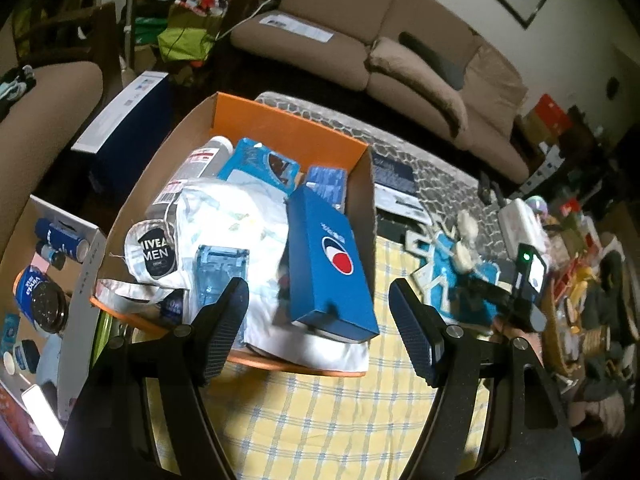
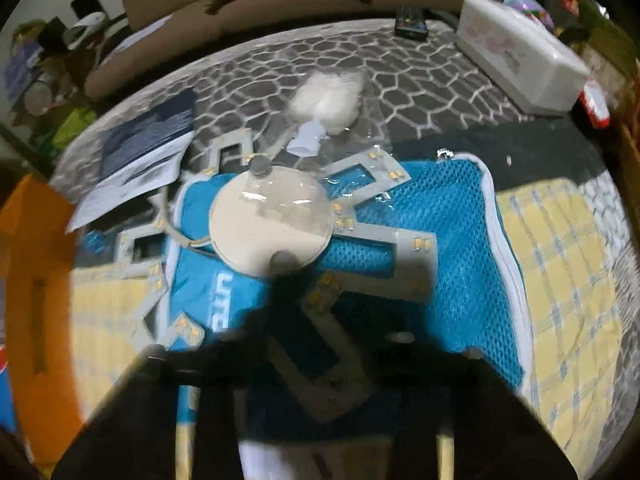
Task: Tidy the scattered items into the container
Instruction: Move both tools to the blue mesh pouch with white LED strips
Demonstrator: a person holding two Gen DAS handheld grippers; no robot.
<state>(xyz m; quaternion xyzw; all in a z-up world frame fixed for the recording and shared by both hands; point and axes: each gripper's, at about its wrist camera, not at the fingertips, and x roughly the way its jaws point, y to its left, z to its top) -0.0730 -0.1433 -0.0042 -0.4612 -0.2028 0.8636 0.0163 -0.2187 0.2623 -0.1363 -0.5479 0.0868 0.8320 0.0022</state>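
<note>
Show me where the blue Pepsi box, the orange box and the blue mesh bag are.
Blue Pepsi box [image 1: 334, 264]: left wrist view, top face by the logo.
Orange box [image 1: 280, 118]: left wrist view, far inner wall.
Blue mesh bag [image 2: 460, 248]: right wrist view, bare mesh right of the centre.

The left wrist view looks down and forward from above the orange box [image 1: 288, 120], sofa [image 1: 400, 40] beyond. The right wrist view sits close over the turquoise mesh bag [image 2: 460, 240]. Both share that bag and the yellow checked cloth [image 1: 340, 420].
</note>
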